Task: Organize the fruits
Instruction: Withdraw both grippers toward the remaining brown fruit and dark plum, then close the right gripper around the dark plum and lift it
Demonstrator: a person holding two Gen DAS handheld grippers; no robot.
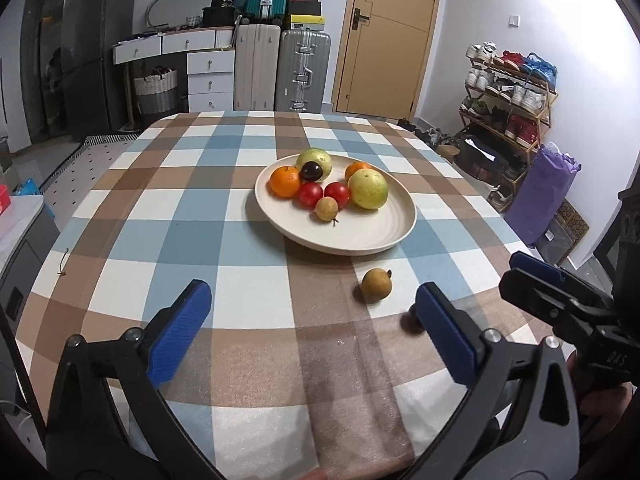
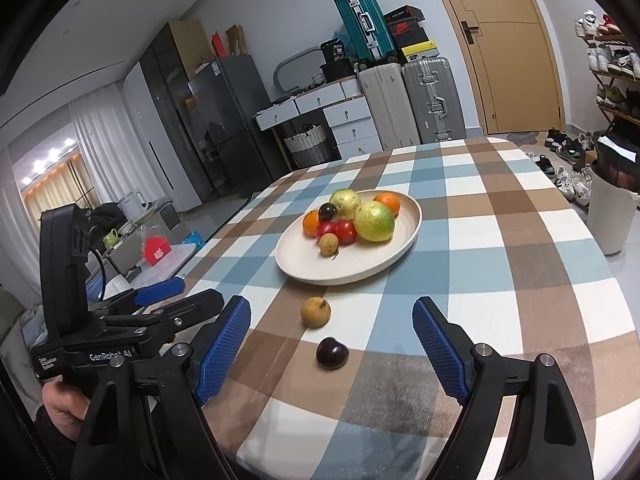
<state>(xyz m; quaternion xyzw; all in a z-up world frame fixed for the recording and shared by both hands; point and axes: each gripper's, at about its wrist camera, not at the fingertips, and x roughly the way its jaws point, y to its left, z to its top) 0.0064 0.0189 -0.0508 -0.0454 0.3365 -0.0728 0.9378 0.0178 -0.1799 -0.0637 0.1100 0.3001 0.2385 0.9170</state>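
Note:
A cream plate (image 1: 360, 236) (image 2: 316, 268) on the checked table holds several fruits: two green guavas, two oranges, two red tomatoes, a dark plum and a small brown longan. A loose brown longan (image 1: 376, 285) (image 2: 315, 311) lies on the cloth in front of the plate. A dark plum (image 2: 332, 353) lies nearer me; in the left wrist view it (image 1: 412, 322) is partly hidden behind my right finger pad. My left gripper (image 1: 312, 320) is open and empty, left of both loose fruits. My right gripper (image 2: 332, 338) is open and empty, with the plum between its fingers.
The right gripper shows at the right edge of the left wrist view (image 1: 560, 300); the left gripper shows at the left of the right wrist view (image 2: 152, 312). The checked tablecloth (image 1: 200, 220) covers a rounded table. A white bin (image 2: 612, 216) stands beside the table.

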